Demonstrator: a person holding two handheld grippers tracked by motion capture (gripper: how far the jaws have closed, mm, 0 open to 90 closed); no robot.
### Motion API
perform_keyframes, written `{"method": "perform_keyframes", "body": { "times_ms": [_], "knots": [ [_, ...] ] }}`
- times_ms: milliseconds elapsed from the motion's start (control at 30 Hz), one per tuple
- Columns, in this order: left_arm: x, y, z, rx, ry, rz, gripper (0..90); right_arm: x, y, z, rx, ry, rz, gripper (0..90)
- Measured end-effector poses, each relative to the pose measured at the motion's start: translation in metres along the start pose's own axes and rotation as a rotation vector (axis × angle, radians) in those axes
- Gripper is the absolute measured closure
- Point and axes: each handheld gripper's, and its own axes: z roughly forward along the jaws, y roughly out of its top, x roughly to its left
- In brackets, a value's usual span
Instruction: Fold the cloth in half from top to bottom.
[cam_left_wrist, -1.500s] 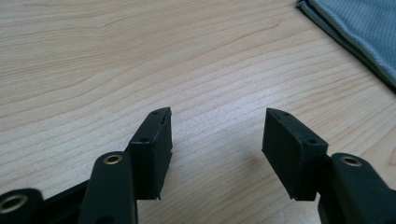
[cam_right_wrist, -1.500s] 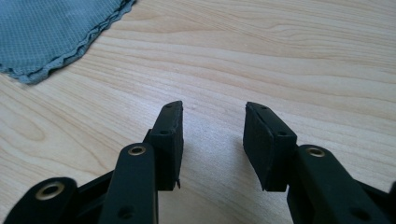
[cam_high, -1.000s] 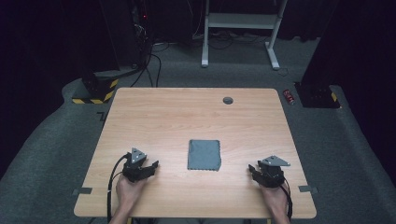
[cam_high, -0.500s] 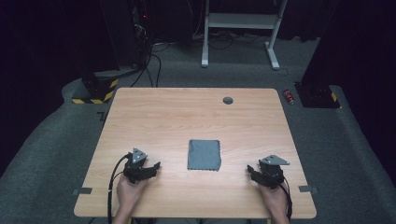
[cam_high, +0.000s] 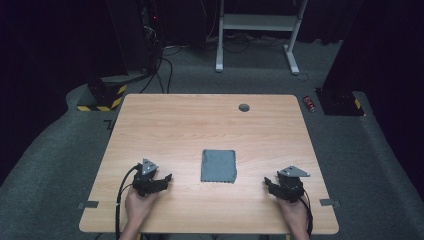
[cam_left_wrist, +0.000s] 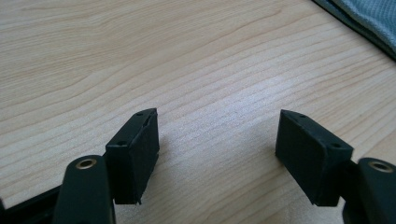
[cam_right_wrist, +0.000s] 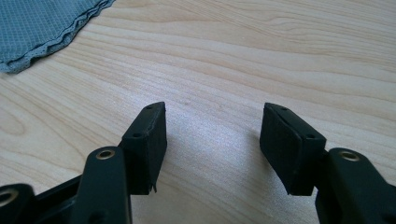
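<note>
A: Where is the folded grey cloth (cam_high: 218, 166)?
B: On the table (cam_high: 200, 120), between both grippers, untouched.
A: Left gripper (cam_high: 162, 180) and right gripper (cam_high: 270, 184)?
B: Jaws just widened, empty; handling apparently not begun.

Wooden table (cam_high: 210, 125), round grommet (cam_high: 244, 107)

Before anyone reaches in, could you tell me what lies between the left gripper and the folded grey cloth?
Nothing: in the high view, only bare wooden table separates the left gripper from the folded grey cloth.
</note>
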Motion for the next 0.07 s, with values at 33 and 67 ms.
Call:
{"method": "perform_keyframes", "body": {
  "times_ms": [33, 67],
  "knots": [
    [0.0, 0.0, 0.0, 0.0, 0.001, 0.0, 30.7, 0.0, 0.0, 0.0, 0.0, 0.0, 0.0, 41.1],
    [-0.0001, 0.0, 0.0, 0.0, 0.001, -0.001, 30.7, 0.0, 0.0, 0.0, 0.0, 0.0, 0.0, 41.2]
  ]
}}
